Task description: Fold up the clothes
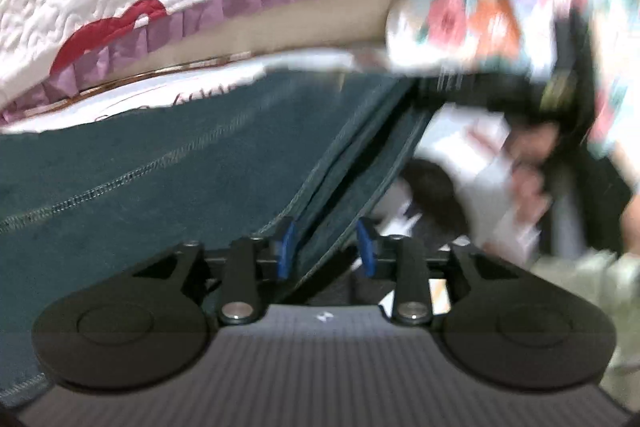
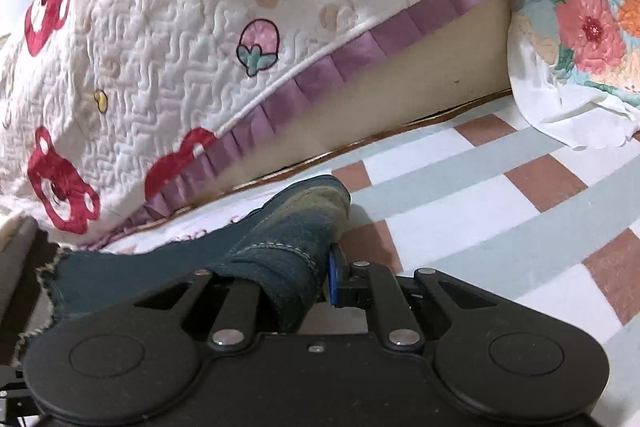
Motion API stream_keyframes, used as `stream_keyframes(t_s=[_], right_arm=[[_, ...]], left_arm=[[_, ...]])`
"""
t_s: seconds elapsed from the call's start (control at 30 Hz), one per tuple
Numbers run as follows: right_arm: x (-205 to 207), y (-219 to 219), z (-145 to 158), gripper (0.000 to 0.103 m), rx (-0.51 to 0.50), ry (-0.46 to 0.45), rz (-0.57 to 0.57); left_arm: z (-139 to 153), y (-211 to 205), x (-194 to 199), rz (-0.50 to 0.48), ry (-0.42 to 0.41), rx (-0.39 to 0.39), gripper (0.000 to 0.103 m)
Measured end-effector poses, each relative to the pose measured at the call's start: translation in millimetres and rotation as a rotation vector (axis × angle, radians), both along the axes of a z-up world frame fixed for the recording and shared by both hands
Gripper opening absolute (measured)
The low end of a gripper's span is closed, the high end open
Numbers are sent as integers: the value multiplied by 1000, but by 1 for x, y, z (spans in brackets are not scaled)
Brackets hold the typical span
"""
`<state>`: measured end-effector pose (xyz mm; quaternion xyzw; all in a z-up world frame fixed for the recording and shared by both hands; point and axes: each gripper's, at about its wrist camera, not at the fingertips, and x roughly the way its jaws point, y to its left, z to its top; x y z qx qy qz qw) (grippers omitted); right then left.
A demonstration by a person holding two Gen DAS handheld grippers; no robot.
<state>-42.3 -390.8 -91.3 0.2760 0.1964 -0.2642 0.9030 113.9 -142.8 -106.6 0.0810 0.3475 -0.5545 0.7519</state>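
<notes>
Jeans (image 2: 280,251) stretch between both tongs: right gripper (image 2: 292,279) clamps a bunched end, left gripper (image 1: 326,247) stands narrowly parted around a hem.

Bed surface: checked sheet (image 2: 480,195), white, grey-green and brick squares, ahead and right of right tongs. Dark denim garment (image 2: 288,227) lies on it; quilted pillow (image 2: 180,39) beyond.

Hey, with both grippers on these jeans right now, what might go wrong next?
1. The left gripper has its fingers apart around the jeans hem, so the denim may slip out.
2. The right gripper pinches a thick bunched roll of the jeans; the fold may come out uneven.
</notes>
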Motion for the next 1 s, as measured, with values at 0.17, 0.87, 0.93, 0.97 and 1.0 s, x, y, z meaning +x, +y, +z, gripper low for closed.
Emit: stream_keyframes(t_s=[0.17,0.87,0.93,0.97,1.0], right_arm=[[0,-5,-11,13,16,-13,-3],[-6,11,-22,14,-157,131,99],[-8,11,-25,15,-141,128,91],[-8,10,-26,15,-134,127,88],[-8,10,-28,15,-127,126,87]], left_arm=[[-6,25,38,222,-23,48,44],[-57,218,124,867,370,83,91],[-58,213,129,859,339,65,95],[-58,214,132,860,332,57,96],[-60,214,134,867,326,44,96]])
